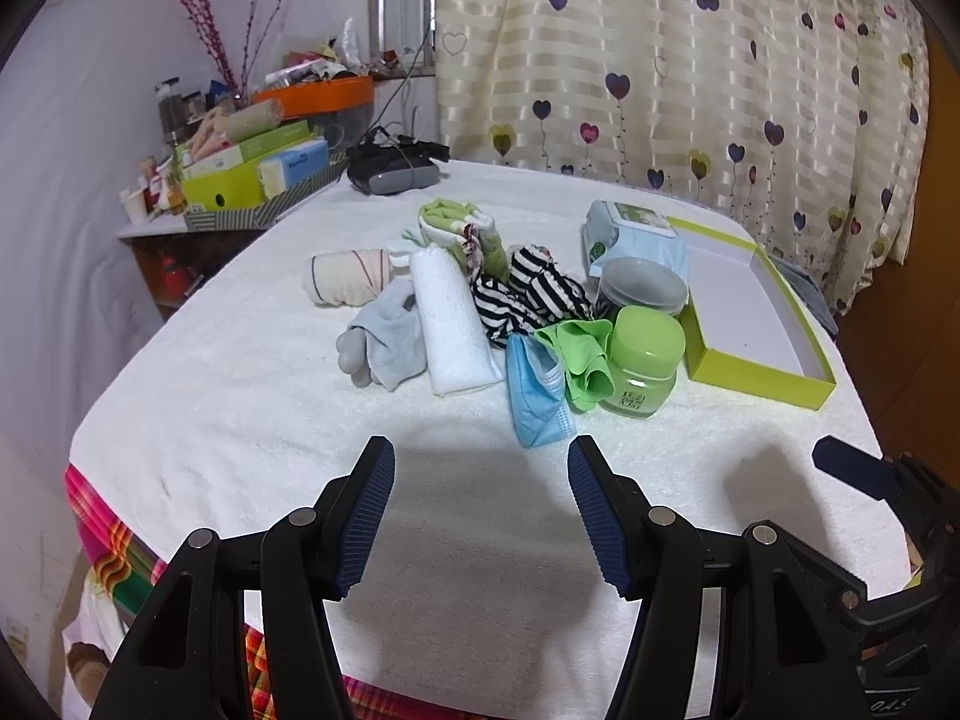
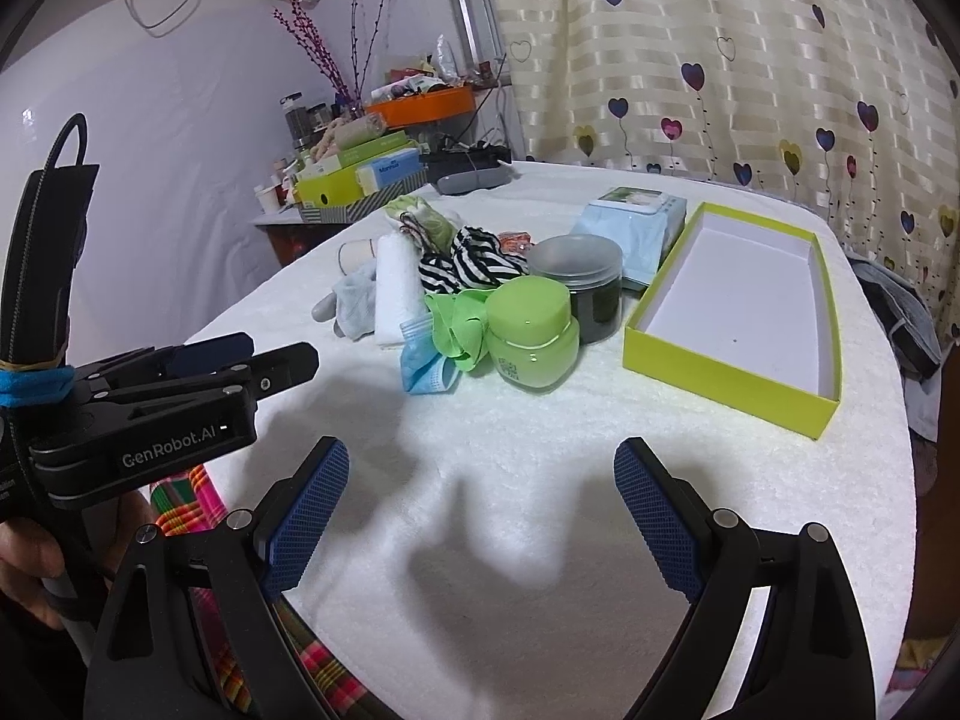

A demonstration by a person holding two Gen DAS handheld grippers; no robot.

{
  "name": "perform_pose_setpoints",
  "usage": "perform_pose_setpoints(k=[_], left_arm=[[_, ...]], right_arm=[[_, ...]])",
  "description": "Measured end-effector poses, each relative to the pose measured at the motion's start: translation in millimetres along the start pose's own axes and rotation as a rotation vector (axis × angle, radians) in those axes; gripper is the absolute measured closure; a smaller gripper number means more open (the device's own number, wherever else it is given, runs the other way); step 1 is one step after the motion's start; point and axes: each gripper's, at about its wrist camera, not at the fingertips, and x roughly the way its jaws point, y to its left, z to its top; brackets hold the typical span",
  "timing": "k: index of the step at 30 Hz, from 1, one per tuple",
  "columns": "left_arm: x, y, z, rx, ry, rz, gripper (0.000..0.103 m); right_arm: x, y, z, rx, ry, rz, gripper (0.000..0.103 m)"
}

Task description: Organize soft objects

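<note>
A pile of soft things lies mid-table: a blue face mask (image 1: 534, 393) (image 2: 427, 365), a green cloth (image 1: 576, 354) (image 2: 459, 324), a white folded towel (image 1: 453, 324) (image 2: 396, 291), a grey sock (image 1: 384, 339), striped black-and-white cloth (image 1: 528, 294) (image 2: 462, 264), a rolled cream sock (image 1: 348, 279) and a green floral cloth (image 1: 462, 228). An open lime-green box (image 1: 756, 369) (image 2: 720, 375) with a white inside stands to the right. My left gripper (image 1: 480, 510) is open, near the front edge, short of the mask. My right gripper (image 2: 480, 516) is open and empty.
A green jar (image 1: 645, 360) (image 2: 531, 333), a dark lidded tub (image 1: 645, 285) (image 2: 579, 285) and a wet-wipes pack (image 1: 636, 234) (image 2: 636, 222) stand beside the pile. A black-grey device (image 1: 393, 171) lies at the back. A cluttered side table (image 1: 252, 180) stands back left. Curtains hang behind.
</note>
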Motion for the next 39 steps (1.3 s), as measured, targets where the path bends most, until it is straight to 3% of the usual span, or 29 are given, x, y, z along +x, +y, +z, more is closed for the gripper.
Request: perform_pose_setpoints(k=[25, 39], left_arm=[[6, 18, 2, 0.004, -0.044, -0.053, 0.043], [11, 36, -2, 0.022, -0.04, -0.09, 0.043]], right_arm=[[-6, 21, 0, 0.013, -0.027, -0.06, 0.012], [12, 34, -5, 0.04, -0.02, -0.055, 0.012]])
